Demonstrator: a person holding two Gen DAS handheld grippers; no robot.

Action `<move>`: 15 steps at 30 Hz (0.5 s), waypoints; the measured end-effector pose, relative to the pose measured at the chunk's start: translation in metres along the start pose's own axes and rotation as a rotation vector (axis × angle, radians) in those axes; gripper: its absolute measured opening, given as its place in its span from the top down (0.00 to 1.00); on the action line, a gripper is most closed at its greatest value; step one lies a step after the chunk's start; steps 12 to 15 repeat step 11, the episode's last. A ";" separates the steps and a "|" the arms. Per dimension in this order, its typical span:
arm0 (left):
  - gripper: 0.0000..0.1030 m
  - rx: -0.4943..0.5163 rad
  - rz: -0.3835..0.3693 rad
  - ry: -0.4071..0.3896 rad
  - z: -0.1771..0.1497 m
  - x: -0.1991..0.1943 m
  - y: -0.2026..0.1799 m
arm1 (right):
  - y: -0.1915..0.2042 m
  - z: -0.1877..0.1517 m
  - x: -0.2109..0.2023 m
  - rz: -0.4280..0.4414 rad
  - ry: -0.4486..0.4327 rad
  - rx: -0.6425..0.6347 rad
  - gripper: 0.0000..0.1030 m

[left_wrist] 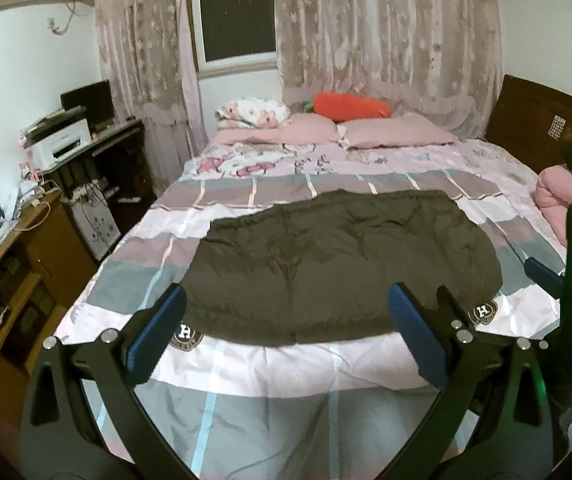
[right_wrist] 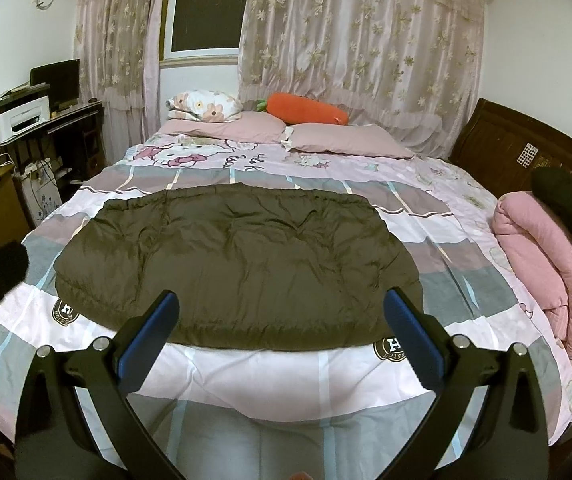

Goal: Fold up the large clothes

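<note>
A dark olive padded jacket point(left_wrist: 337, 264) lies flat on the bed, with round "H" badges at its near corners. It also shows in the right wrist view point(right_wrist: 238, 264). My left gripper point(left_wrist: 286, 332) is open and empty, held above the jacket's near edge. My right gripper point(right_wrist: 282, 332) is open and empty, also just short of the near edge. The right gripper's blue finger point(left_wrist: 541, 272) shows at the right of the left wrist view.
The bed point(right_wrist: 286, 380) has a pink and grey patterned cover. Pink pillows point(right_wrist: 345, 140) and an orange carrot plush point(right_wrist: 305, 110) lie at the far end. A folded pink blanket point(right_wrist: 541, 264) lies at the right. A desk with a printer point(left_wrist: 58, 144) stands at the left.
</note>
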State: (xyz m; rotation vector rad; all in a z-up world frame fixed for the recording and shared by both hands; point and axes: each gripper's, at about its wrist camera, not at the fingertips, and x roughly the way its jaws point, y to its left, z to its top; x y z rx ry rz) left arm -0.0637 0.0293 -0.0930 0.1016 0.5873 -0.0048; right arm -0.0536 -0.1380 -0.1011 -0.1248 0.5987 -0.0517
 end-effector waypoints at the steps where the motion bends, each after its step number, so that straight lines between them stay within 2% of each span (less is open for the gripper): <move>1: 0.02 0.004 -0.005 0.001 0.001 0.000 -0.001 | 0.000 0.000 0.000 0.000 0.000 0.000 0.01; 4: 0.02 0.009 -0.042 0.022 0.000 0.000 -0.004 | -0.001 -0.001 0.000 0.001 0.001 -0.001 0.01; 15: 0.02 0.006 -0.037 0.035 0.002 0.002 -0.003 | -0.003 -0.001 0.001 0.003 0.002 -0.004 0.01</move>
